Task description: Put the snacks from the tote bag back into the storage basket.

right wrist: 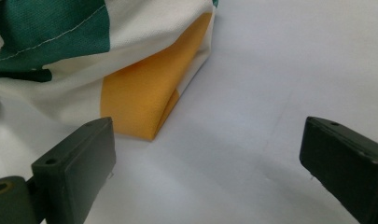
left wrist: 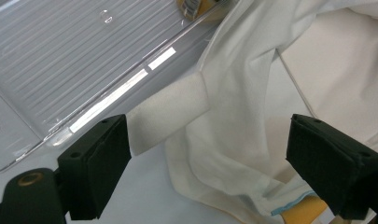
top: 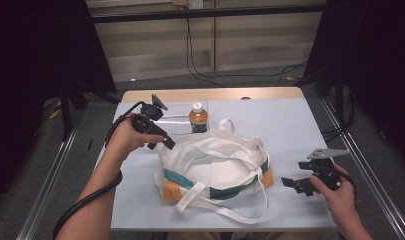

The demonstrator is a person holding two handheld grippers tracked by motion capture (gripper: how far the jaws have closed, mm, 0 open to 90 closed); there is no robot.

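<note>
A white cloth tote bag (top: 215,167) with a green band and orange base lies crumpled mid-table, its straps loose. My left gripper (top: 161,144) hovers at the bag's upper left edge, jaws open, with white fabric (left wrist: 214,121) below and between them but not pinched. A small bottle (top: 198,118) with a white cap and orange contents stands just behind the bag. My right gripper (top: 290,184) rests open on the table to the right of the bag, facing its orange corner (right wrist: 140,100), with nothing between the jaws.
A clear ribbed plastic tray (left wrist: 60,65) lies on the table left of the bottle, close to the left gripper. Bare pale-blue table surface (top: 300,130) stretches to the right of the bag. Cables run across the floor behind the table.
</note>
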